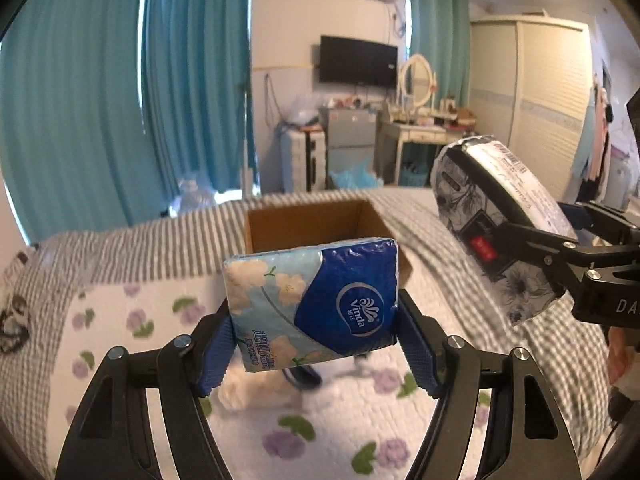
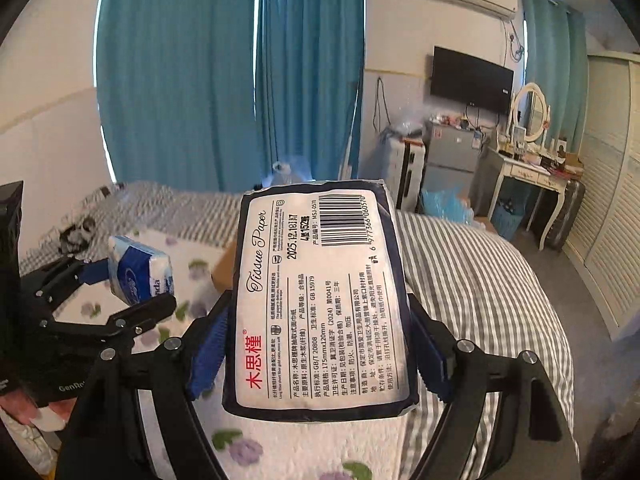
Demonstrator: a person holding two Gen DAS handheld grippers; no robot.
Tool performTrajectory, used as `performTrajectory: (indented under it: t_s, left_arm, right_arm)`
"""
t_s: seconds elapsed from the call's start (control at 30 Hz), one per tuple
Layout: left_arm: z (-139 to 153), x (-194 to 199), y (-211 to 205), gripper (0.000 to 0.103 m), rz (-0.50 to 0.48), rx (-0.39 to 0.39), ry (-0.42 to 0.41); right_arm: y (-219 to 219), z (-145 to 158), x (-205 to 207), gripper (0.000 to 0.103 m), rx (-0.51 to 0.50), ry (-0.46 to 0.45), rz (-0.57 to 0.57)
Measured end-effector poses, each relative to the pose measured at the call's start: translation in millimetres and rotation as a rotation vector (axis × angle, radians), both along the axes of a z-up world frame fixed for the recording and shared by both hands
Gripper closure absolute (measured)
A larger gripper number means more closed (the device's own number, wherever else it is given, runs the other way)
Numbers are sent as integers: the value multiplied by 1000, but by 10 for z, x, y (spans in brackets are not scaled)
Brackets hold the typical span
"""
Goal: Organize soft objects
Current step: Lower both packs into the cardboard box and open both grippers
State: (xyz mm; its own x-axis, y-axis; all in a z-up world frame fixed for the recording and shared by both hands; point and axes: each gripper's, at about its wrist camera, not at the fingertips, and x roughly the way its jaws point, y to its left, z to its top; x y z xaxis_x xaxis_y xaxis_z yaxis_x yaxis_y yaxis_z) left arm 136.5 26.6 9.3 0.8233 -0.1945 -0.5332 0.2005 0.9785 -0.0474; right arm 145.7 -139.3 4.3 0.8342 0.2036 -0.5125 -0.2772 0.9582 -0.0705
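My left gripper (image 1: pixel 316 344) is shut on a blue Vinda tissue pack (image 1: pixel 316 304) and holds it above the bed, in front of an open cardboard box (image 1: pixel 304 224). My right gripper (image 2: pixel 320 352) is shut on a dark floral tissue pack with a white label (image 2: pixel 320 292), held up in the air. The right gripper and its pack (image 1: pixel 496 224) show at the right of the left wrist view, beside the box. The left gripper's blue pack (image 2: pixel 140 272) shows at the left of the right wrist view. The box (image 2: pixel 224 268) is mostly hidden there.
The bed has a grey striped cover (image 2: pixel 472 280) and a white blanket with purple flowers (image 1: pixel 320 420). A small white soft item (image 1: pixel 256 392) lies on the blanket below the left gripper. Teal curtains, a dressing table (image 2: pixel 532 168) and a wardrobe stand beyond the bed.
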Motion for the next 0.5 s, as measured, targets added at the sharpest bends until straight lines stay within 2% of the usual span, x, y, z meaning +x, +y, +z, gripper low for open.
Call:
performTrajectory:
  t_s: [0.17,0.3,0.4,0.5]
  left_arm:
    - [96,485,61,31,-14,-1,-13]
    - [45,946,40,31,-15,39,-22]
    - [-124,1297,2,31,-20,68,-18]
    - [-359,1576,-25,31,-51,55,36]
  right_arm:
    - [194,131,486,23,36,-20,2]
    - [301,66,1020,23,85,-7,-7]
    - [323,-120,1488,23,130,41,-16]
    - [300,-392,1891,23,153,103,-34]
